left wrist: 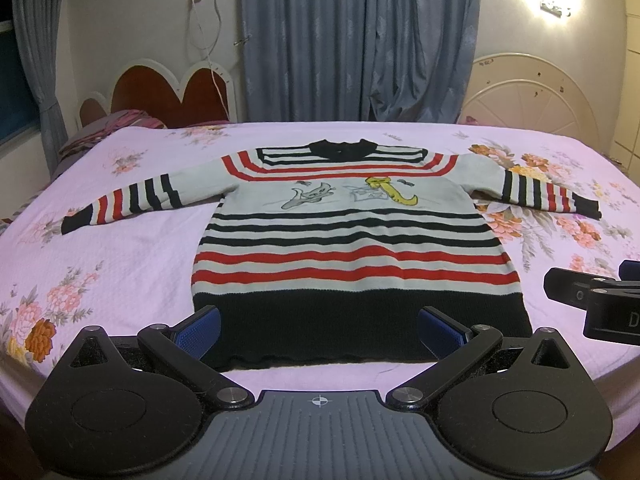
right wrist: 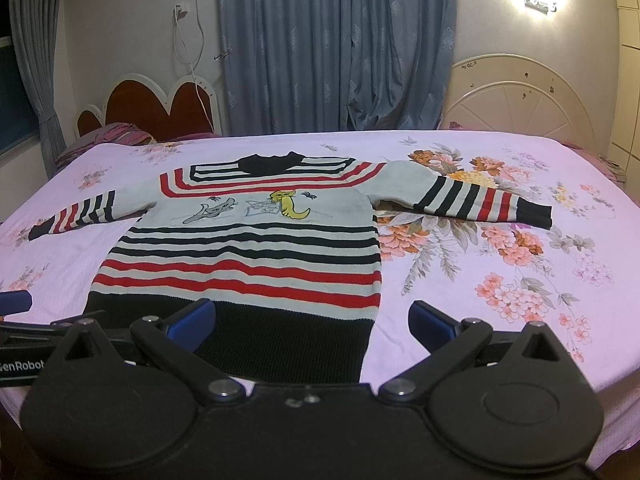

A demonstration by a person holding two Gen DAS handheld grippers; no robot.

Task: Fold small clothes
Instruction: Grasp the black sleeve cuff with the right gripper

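- A bed (left wrist: 132, 264) with a pink floral sheet fills the foreground
- Blue-grey curtains (left wrist: 360, 40) hang at the back wall
- A red heart-shaped headboard (left wrist: 168, 92) stands at left, a cream round headboard (left wrist: 532, 92) at right
- A bright wall lamp (left wrist: 556, 8) glows upper right
- A white cable (left wrist: 208, 28) dangles from a wall socket
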